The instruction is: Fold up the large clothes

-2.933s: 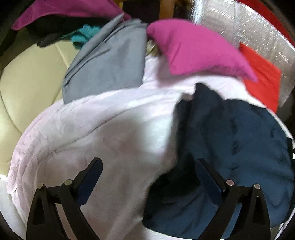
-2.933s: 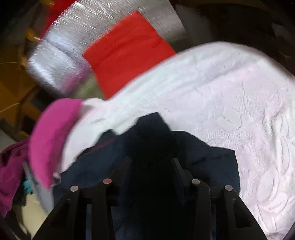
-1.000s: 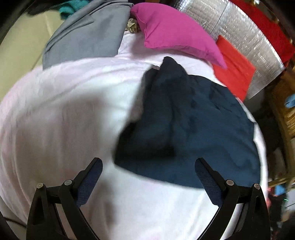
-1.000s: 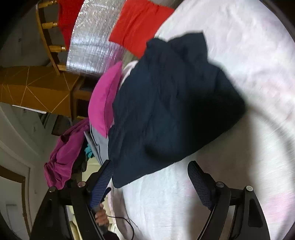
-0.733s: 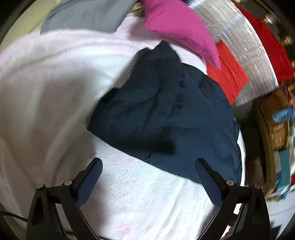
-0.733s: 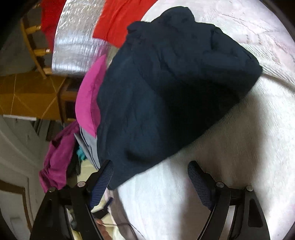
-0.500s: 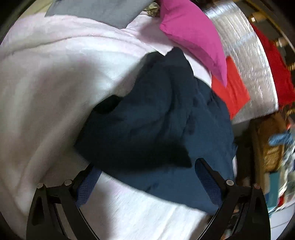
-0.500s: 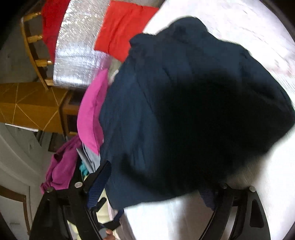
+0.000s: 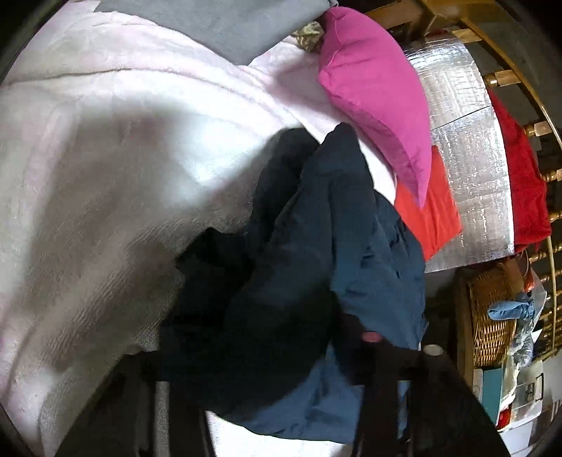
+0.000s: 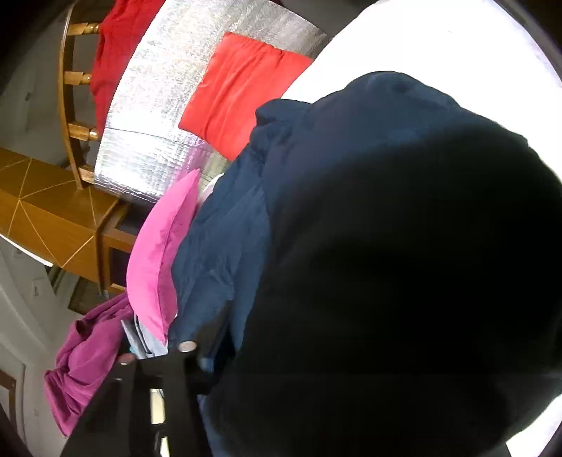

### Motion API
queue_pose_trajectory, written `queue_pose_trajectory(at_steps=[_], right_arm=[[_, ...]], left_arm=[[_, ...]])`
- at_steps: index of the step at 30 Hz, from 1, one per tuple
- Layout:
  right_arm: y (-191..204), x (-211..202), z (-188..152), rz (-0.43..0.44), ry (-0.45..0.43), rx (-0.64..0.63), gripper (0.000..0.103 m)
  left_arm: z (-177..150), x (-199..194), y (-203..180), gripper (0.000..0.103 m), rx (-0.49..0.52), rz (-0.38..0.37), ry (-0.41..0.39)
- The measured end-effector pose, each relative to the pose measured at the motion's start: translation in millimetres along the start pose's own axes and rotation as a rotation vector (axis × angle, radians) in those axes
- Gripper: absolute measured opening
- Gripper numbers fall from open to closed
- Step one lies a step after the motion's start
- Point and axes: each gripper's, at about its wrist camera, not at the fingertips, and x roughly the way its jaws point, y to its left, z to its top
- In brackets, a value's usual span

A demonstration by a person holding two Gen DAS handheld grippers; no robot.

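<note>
A crumpled navy garment [image 9: 316, 246] lies on a pale pink blanket [image 9: 105, 175]. In the left wrist view its near edge is bunched up and raised between the fingers of my left gripper [image 9: 267, 379], whose jaws are closing on the cloth. The pads are hidden under the fabric. In the right wrist view the same navy garment [image 10: 351, 175] fills most of the picture and drapes over my right gripper [image 10: 302, 372]. Its jaws are closing too, with cloth pressed against the one visible finger [image 10: 189, 365]; the other finger is hidden.
A pink pillow [image 9: 372, 88] lies just beyond the garment, with a grey garment [image 9: 224, 24] behind it. A red cloth [image 9: 432, 211] rests on a silver mat [image 9: 467, 140]. A wicker basket [image 9: 491, 309] stands off the blanket's edge. A magenta garment [image 10: 87, 344] and a wooden chair [image 10: 73, 105] are further off.
Both grippers came down onto the navy garment with wide jaws and narrowed them. The cloth now bunches up between the fingers and covers the blue pads.
</note>
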Motion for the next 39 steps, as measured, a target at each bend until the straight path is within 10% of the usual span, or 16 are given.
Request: queue_pose_trajectory(at_steps=[4,13,18,20,25,33,39], right_arm=[[24.9,-13.9,-6.1,-0.054,-0.024,-0.111,0.043],[41.2,-50.7,-36.9,-0.036,0.027,-0.226,0.042],[8.6,-28.3,-48.0,-0.088,0.148,-0.134,0.057],[3.1,-30.4,-42.5,-0.067,0.188,-0.073,0.064],[-1.4,-62.7,-26.3,-0.074,0.281,-0.125,0.065],[-16.3,-138.5,6.7,-0.061,0.149,-0.133,0.066],[34.5,-137.0,8.0,-0.138,-0.096,-0.353,0.067]], left_arm=[[3.1,-19.4,-16.1,0.021,0.082,0.000,-0.038],[1.5,-66.6,-12.5,0.019,0.143,0.027,-0.045],[-2.0,-32.7,14.3,0.044,0.105,0.221,0.086],[2.4,-32.9,17.5,0.061,0.078,0.229,0.084],[17.1,-43.6,28.0,0.065,0.021,0.205,0.076],[21.1,-85.8,12.2,0.067,0.109,0.304,-0.168],[5.9,-63.8,-22.8,0.067,0.329,0.350,-0.174]])
